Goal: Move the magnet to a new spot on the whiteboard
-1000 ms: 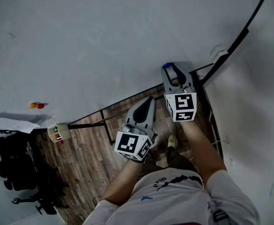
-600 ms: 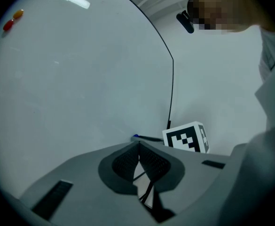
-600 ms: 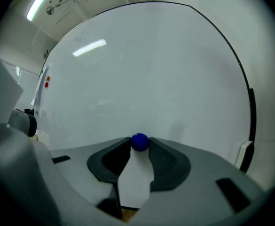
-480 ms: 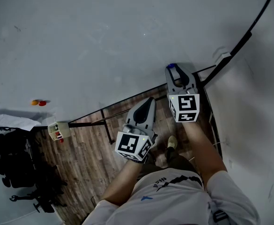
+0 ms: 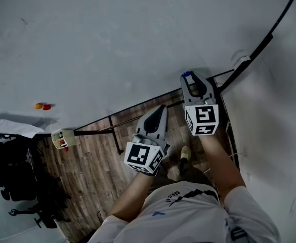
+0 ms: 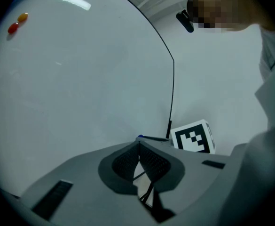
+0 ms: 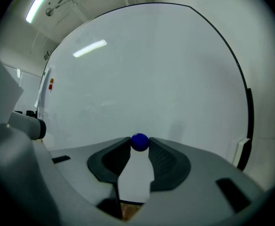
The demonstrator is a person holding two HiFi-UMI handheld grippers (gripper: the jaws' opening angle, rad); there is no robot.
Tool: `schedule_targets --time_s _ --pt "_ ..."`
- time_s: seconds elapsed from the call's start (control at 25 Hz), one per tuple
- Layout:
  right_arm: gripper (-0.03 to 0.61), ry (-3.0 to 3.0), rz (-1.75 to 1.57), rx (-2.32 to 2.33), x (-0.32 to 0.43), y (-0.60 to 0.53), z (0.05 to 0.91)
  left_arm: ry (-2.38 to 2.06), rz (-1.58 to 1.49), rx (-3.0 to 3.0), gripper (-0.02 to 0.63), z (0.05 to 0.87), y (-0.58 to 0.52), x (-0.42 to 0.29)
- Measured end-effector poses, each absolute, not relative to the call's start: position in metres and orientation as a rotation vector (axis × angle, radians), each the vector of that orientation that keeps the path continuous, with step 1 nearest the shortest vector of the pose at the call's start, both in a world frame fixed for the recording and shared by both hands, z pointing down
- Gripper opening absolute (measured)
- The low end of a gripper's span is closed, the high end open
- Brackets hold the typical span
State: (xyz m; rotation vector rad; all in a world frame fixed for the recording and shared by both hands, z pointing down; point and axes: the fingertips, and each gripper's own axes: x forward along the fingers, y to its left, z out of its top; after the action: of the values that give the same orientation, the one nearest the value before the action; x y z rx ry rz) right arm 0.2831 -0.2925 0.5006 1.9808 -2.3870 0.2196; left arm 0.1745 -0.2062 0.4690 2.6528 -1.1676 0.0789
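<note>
Right tongs (image 5: 188,78) slid rightward | clamping magnet (image 7: 139,141) on whiteboard (image 5: 112,44) | left tongs (image 6: 138,146) closed

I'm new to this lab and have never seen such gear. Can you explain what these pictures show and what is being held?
A person stands at a large whiteboard and holds a hand-operated claw in each hand. One picture comes from a camera on the person's head, looking steeply down. The other two come from cameras riding on the claws, each looking along its own jaws. The right claw is closed on a small round blue magnet, close to the board. The left claw is shut and holds nothing. Far to the left, a small orange magnet and a small red magnet sit on the board.
</note>
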Motion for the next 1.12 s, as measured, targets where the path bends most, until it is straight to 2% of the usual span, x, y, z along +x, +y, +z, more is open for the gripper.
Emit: schedule_targets --time_s 0.52,1.12 --pt "0.129 -2.479 0.178 1.912 0.226 -0.243 0.45 -1.206 0.049 2.672 0.012 0.444 -0.182 0.133" --pt "0.129 -2.53 0.057 1.891 0.113 -0.189 0.377 -1.217 -0.01 2.736 0.011 0.39 -0.146 0.029"
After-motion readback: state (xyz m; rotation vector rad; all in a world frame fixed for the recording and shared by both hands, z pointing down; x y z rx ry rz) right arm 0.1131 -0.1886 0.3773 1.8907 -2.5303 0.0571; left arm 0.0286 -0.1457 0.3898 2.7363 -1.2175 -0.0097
